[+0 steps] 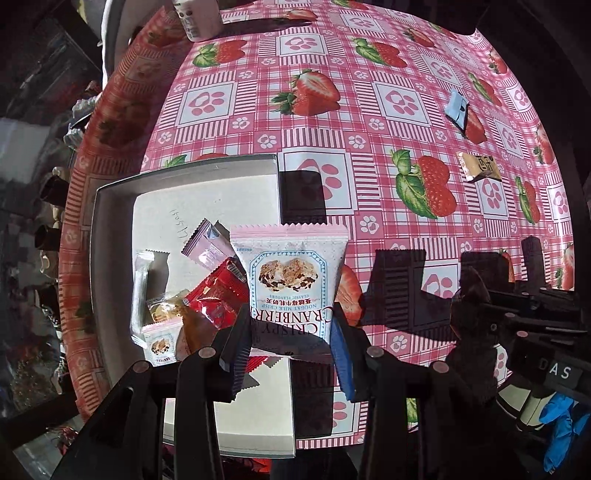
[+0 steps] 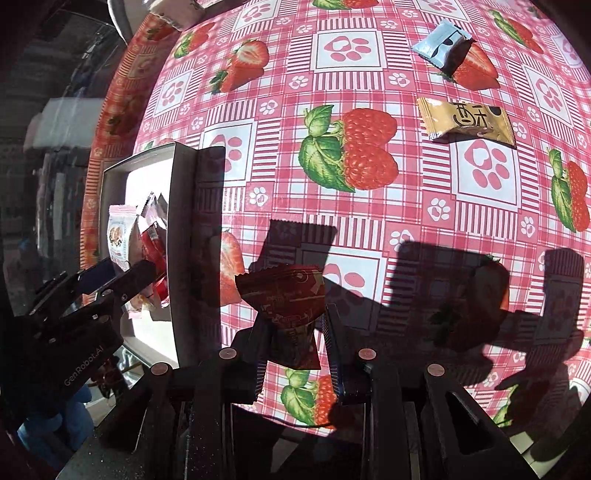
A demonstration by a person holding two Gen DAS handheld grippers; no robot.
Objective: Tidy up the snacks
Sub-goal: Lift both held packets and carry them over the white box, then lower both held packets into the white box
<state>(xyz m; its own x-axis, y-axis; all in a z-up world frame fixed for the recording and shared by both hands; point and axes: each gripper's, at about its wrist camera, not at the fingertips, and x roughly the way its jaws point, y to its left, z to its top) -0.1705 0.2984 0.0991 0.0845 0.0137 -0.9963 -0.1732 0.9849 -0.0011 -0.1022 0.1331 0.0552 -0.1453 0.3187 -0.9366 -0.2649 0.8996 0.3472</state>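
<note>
Left wrist: cranberry packet (image 1: 291, 284) between jaws.

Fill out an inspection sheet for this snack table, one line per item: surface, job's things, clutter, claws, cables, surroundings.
Surface: round table under a pink strawberry-and-paw tablecloth, in hard sunlight with deep shadows.
Job's things: open white box near the table's edge holds several wrapped snacks; a blue packet and a tan packet lie loose on the cloth.
Clutter: a white labelled container at the far edge.
Claws: left claw shut on a cranberry nougat packet above the box's edge; right claw shut on a red packet above the cloth.
Cables: nothing seen.
Surroundings: dark and blurred beyond the table; details cannot be told.
</note>
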